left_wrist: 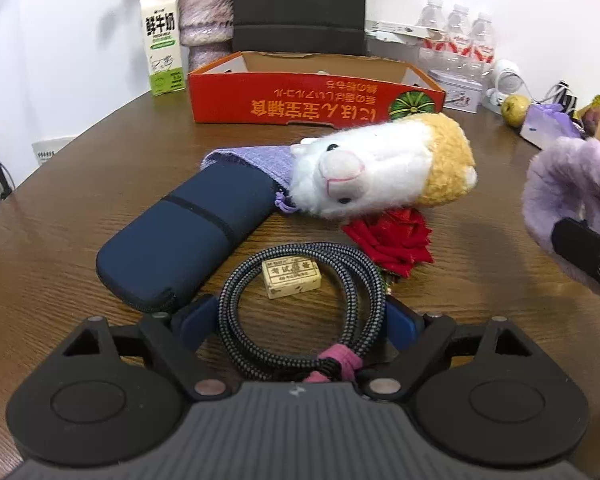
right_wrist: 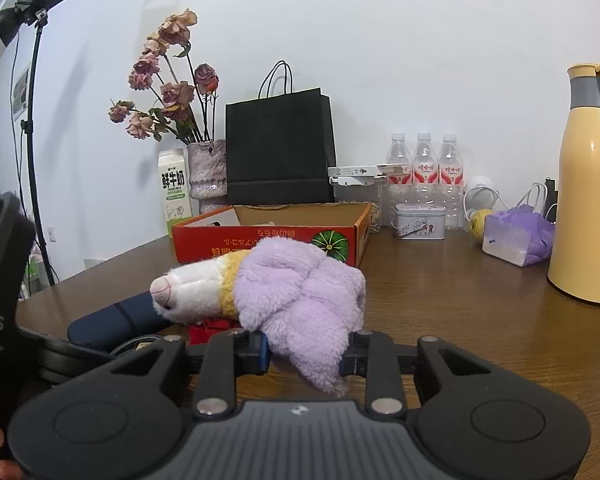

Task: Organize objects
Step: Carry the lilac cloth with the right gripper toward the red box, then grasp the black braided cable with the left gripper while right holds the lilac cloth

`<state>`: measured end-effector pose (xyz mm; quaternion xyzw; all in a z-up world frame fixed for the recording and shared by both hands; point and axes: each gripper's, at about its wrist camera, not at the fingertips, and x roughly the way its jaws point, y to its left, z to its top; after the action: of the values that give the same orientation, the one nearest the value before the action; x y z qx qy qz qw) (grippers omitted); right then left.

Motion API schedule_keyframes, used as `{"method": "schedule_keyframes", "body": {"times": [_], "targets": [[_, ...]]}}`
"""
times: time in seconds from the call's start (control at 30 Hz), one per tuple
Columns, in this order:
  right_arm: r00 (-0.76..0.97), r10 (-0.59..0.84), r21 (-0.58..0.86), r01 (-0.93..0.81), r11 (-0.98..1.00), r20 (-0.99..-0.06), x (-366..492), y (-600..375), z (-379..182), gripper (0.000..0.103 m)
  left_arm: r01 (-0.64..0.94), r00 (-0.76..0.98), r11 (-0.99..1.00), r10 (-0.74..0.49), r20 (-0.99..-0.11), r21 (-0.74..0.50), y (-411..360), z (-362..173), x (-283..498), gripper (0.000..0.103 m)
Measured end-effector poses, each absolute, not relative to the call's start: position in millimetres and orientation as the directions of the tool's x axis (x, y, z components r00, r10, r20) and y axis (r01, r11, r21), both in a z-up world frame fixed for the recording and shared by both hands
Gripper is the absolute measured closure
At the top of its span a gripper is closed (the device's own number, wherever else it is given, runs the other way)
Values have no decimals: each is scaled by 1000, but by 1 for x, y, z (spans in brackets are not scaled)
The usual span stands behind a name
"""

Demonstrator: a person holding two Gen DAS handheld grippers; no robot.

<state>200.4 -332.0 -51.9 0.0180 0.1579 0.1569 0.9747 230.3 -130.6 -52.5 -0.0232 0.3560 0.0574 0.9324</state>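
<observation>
A coiled black braided cable [left_wrist: 236, 280] with a pink tie lies on the wooden table, and my left gripper [left_wrist: 300, 318] stands open around it, one blue pad [left_wrist: 198, 316] close beside each flank of the coil. A small yellow block [left_wrist: 292, 279] sits inside the coil. My right gripper [right_wrist: 304, 354] is shut on the purple body of a plush alpaca [right_wrist: 300, 292]. Its white head [left_wrist: 380, 168] rests over a red rose [left_wrist: 396, 240]. A navy case [left_wrist: 180, 240] and a purple pouch [left_wrist: 252, 160] lie to the left.
A red cardboard box [left_wrist: 300, 96] stands open behind the objects. Along the back are a milk carton [left_wrist: 162, 40], a vase of dried flowers [right_wrist: 206, 172], a black paper bag [right_wrist: 280, 148], water bottles [right_wrist: 424, 168] and a tin [right_wrist: 420, 222]. A yellow thermos [right_wrist: 588, 200] stands at the right.
</observation>
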Motion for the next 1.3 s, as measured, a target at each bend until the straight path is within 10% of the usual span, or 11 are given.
{"method": "schedule_keyframes", "body": {"times": [1.3], "targets": [[907, 348, -17, -362, 932, -238, 181, -275, -35, 76, 3, 886, 998, -33, -462, -66, -64, 1, 166, 17]]}}
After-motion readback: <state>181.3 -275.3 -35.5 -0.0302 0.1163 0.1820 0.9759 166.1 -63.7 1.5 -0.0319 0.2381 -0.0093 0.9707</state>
